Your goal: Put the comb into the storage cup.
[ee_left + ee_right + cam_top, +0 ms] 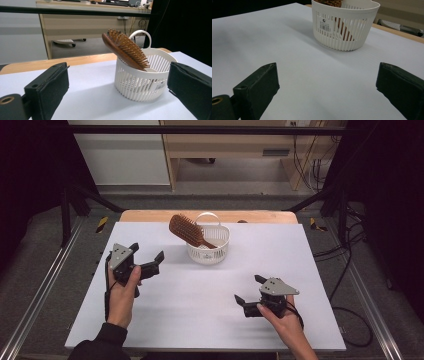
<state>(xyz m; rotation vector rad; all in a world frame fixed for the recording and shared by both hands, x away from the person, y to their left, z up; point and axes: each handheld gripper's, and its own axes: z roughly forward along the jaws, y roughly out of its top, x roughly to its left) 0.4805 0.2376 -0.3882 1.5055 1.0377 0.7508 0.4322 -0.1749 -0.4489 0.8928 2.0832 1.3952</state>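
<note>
A wooden hairbrush (187, 231) stands tilted in the white slatted basket (220, 251) at upper centre of the high view, handle down inside, bristled head leaning out over the rim toward the upper left; the rim props it there. The basket sits on the white desk (200, 310). The left gripper (148, 259), centre left of the frame, is spread wide and empty, aimed at the basket. The right gripper (247, 290), lower right, is likewise wide and holds nothing, well apart from the basket. Judgement: both are staged for an approach, or have just let go.
</note>
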